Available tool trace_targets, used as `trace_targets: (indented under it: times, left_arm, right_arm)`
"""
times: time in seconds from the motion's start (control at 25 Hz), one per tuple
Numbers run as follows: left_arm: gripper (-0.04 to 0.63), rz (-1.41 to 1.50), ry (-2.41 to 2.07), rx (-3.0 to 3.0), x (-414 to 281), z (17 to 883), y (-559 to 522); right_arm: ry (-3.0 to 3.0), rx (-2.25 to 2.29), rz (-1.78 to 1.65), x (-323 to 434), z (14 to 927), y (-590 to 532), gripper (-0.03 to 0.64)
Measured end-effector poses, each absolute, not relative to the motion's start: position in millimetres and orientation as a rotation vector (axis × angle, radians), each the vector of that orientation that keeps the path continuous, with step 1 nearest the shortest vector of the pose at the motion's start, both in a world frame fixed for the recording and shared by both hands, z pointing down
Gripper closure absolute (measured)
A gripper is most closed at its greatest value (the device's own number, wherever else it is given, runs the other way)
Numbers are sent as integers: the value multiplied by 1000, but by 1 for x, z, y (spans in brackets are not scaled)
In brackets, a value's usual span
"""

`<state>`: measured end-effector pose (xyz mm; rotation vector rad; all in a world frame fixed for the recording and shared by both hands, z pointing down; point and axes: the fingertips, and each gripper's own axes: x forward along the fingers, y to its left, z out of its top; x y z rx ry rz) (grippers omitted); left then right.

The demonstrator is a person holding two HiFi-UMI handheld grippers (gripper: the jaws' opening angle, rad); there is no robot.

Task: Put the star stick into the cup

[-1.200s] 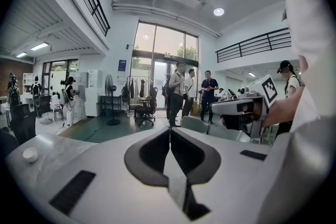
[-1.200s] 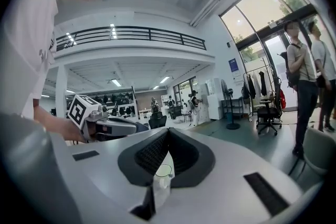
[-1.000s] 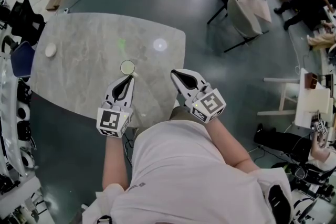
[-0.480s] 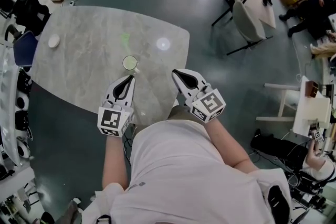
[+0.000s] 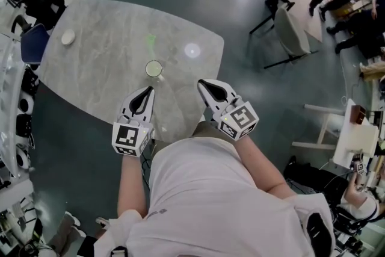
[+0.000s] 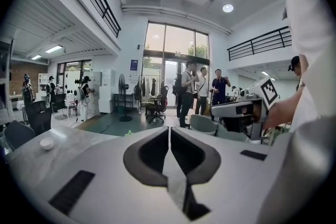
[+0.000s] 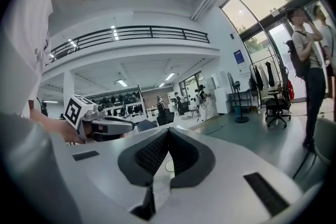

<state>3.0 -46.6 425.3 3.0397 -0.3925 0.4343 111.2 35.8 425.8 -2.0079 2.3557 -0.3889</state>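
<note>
Ahead of my left tool (image 5: 148, 91): cup (image 5: 154, 68) near, green star stick (image 5: 150, 42) farther along the worktop (image 5: 102, 75).
My right tool (image 5: 203, 83) and left tool are both pressed together, empty.

On tabletop (image 5: 102, 81), toward near edge: cup (image 5: 154, 68). Behind cup, apart from it: star stick (image 5: 150, 42). At far left corner: small disc (image 5: 68, 37). Just before cup: left tongs (image 5: 148, 91). Right of cup, over near edge: right tongs (image 5: 202, 84).

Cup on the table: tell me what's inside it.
From above, the cup shows only a pale inside, nothing sticking out; its bottom is too small to judge.
</note>
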Motion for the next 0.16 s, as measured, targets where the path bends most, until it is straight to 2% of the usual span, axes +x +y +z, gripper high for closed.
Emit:
trace_targets:
  times: [0.16]
  left_arm:
    - [594,433,-417,3028,1,425,-48]
  right_arm:
    - [2366,-1993,-396,110,427,33,607]
